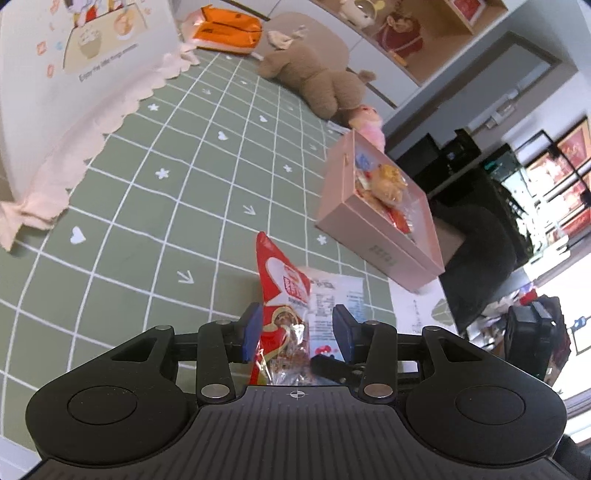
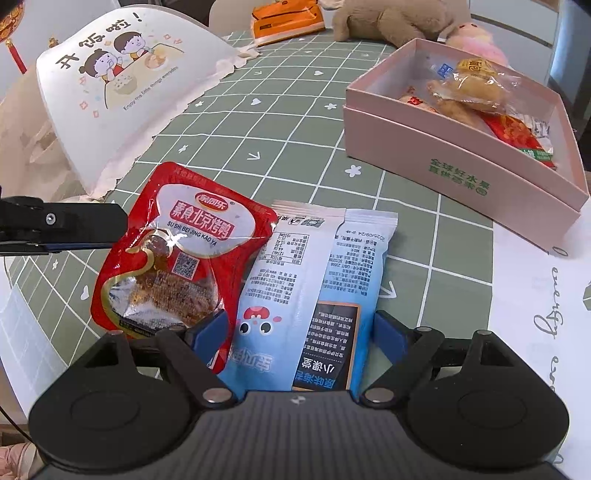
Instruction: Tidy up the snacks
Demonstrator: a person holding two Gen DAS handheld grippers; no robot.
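Observation:
A red snack packet (image 1: 282, 295) stands on edge between the blue pads of my left gripper (image 1: 298, 332), which is shut on it. From the right wrist view the same red packet (image 2: 177, 254) shows its face, tilted up and overlapping a blue-and-white packet (image 2: 314, 280). That packet lies flat on the green checked tablecloth (image 2: 295, 122), between the fingers of my right gripper (image 2: 301, 334). The right jaws stand wide and open around it. A pink box (image 2: 461, 158) holding several wrapped snacks sits at the far right; the left view shows this pink box (image 1: 369, 236) ahead and to the right.
A white cartoon-printed cover (image 2: 122, 85) with pink frills rises at the left. A brown plush toy (image 1: 314, 77) and an orange pack (image 2: 284, 18) lie at the table's far end. A white printed mat (image 2: 535, 314) covers the near right corner.

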